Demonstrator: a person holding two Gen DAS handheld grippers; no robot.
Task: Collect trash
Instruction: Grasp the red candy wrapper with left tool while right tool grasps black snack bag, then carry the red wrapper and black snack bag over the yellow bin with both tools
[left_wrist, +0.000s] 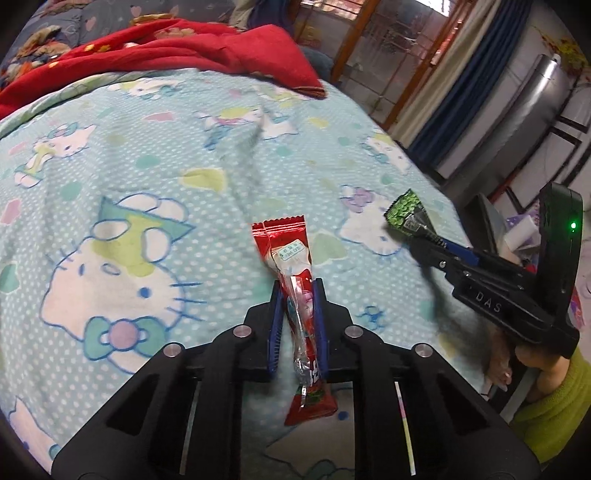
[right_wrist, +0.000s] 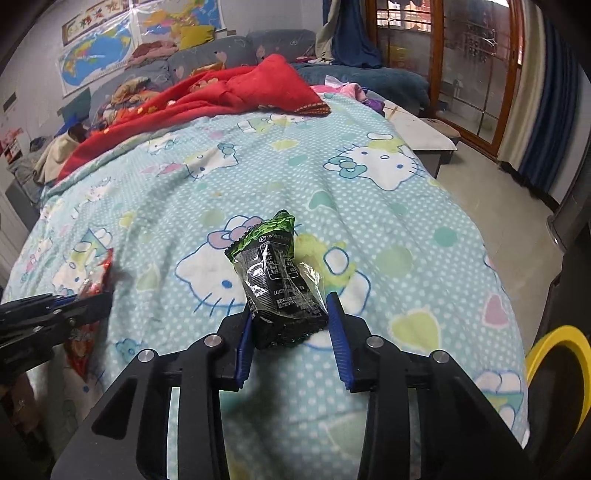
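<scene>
Red wrapper: half hidden behind the left gripper, cut off near the frame's left side | yellow ring: clipped at the right edge | green wrapper: print too small to read | right pad contact: unclear

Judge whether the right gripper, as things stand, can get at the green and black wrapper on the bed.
Probably yes. The green and black wrapper already sits between the right gripper's blue pads on the quilt, with nothing blocking it; the right-hand pad does not seem to touch it yet.
</scene>
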